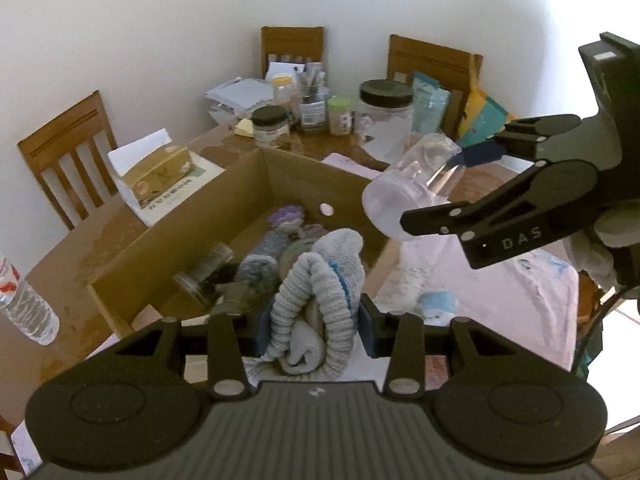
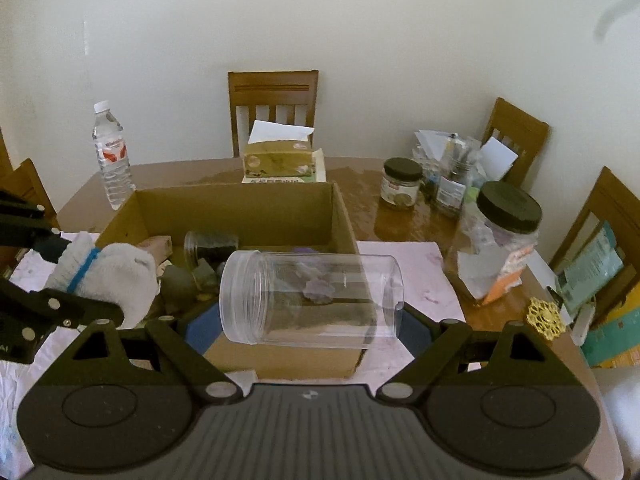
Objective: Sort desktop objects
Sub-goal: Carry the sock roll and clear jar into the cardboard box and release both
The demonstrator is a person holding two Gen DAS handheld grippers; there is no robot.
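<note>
clear plastic jar (image 2: 310,298), lidless, light, rigid and slick, lying sideways mid-frame above cardboard box (image 2: 240,208), pinched end to end by wide-spread right gripper (image 2: 310,326); soft rolled sock (image 1: 316,316) squeezed between left gripper (image 1: 316,326) pads, lower centre.

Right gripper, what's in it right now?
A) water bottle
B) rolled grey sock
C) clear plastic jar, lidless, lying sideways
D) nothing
C: in the right wrist view the right gripper has its blue pads at both ends of the clear plastic jar, which lies sideways with its open threaded mouth to the left, above the cardboard box.
</note>
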